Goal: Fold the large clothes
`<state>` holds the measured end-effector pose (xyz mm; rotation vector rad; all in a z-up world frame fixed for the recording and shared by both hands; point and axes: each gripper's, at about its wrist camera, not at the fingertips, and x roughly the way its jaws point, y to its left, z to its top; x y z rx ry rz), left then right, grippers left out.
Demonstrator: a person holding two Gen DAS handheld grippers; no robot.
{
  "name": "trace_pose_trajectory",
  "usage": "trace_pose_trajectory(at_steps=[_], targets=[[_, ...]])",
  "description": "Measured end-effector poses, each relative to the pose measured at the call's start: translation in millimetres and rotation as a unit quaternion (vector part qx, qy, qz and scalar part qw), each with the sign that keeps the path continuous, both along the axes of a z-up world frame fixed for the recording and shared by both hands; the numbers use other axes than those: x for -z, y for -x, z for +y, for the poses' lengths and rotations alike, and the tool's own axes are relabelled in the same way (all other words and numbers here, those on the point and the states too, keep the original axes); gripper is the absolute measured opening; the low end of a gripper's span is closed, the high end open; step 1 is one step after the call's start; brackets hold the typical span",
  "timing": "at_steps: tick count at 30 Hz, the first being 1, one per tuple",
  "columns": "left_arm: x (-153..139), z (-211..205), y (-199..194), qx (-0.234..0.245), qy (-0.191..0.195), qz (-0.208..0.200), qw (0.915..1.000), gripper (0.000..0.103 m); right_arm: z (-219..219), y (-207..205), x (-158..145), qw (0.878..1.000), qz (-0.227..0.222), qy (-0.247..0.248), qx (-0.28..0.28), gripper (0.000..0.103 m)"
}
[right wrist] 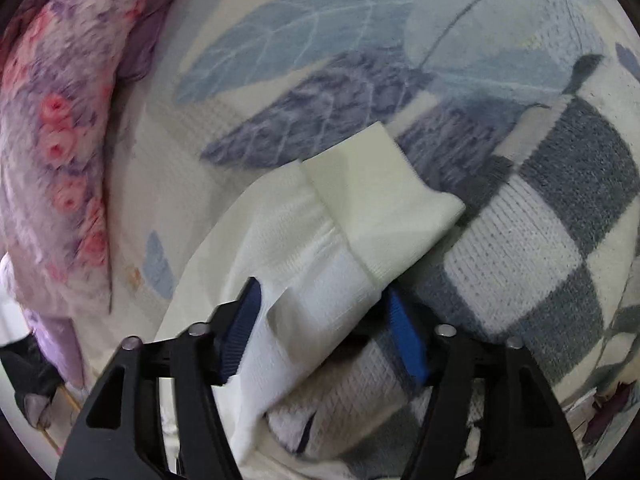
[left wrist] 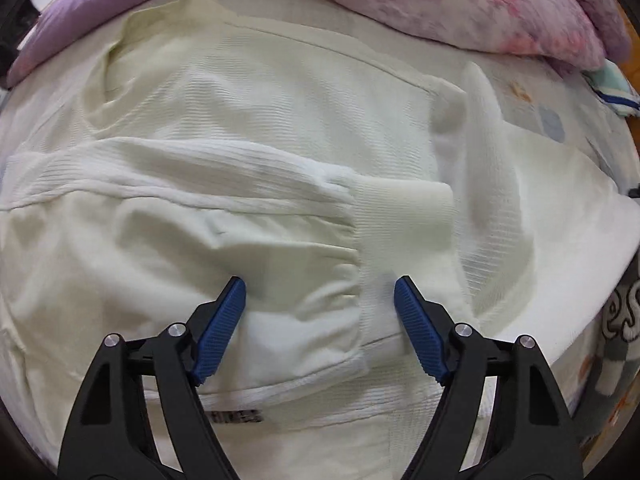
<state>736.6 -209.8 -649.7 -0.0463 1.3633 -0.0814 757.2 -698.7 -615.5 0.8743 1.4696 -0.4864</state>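
A cream-white knitted sweater (left wrist: 248,92) lies spread on the bed, filling the left wrist view. One sleeve (left wrist: 192,184) is folded across its body, with the ribbed cuff (left wrist: 404,208) near the middle. My left gripper (left wrist: 320,292) is open just above the sweater near that cuff, holding nothing. In the right wrist view the other sleeve (right wrist: 304,276) with its ribbed cuff (right wrist: 384,208) lies between the blue pads. My right gripper (right wrist: 324,296) stands wide around that sleeve, its jaws apart and not pinching it.
A pink floral quilt (left wrist: 460,4) and a purple pillow (left wrist: 92,8) lie along the far side of the bed. A grey and white checked knit (right wrist: 560,240) lies to the right on the leaf-patterned bedsheet (right wrist: 320,40). The quilt also shows at the left of the right wrist view (right wrist: 52,128).
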Motion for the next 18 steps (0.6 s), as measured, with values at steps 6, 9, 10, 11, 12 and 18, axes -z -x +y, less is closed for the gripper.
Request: trace_pose_trajectory(at_steps=[6,9,10,11,12,18], targets=[[-5,10,-4,-0.01,0.073,0.01,0.9972,0.083,18,24,-30,0.988,-0.107,0.113,-0.015,0.017],[-19,35,-2,-0.046,0.175,0.02,0.9833,0.083,44,30,-64,0.969,-0.166,0.178,-0.041,0.016],[-24,44,1,-0.06,0.194,0.016,0.979,0.083,60,32,-80,0.959,-0.189,0.204,-0.058,0.016],[-30,56,3,-0.073,0.213,0.009,0.9743,0.083,78,33,-95,0.948,-0.214,0.222,-0.075,0.016],[-35,69,4,-0.085,0.219,0.002,0.9719,0.084,93,33,-105,0.94,-0.232,0.233,-0.088,0.016],[-53,156,-1,-0.136,0.118,-0.017,0.9836,0.084,246,29,-155,0.895,-0.338,0.217,-0.194,0.016]])
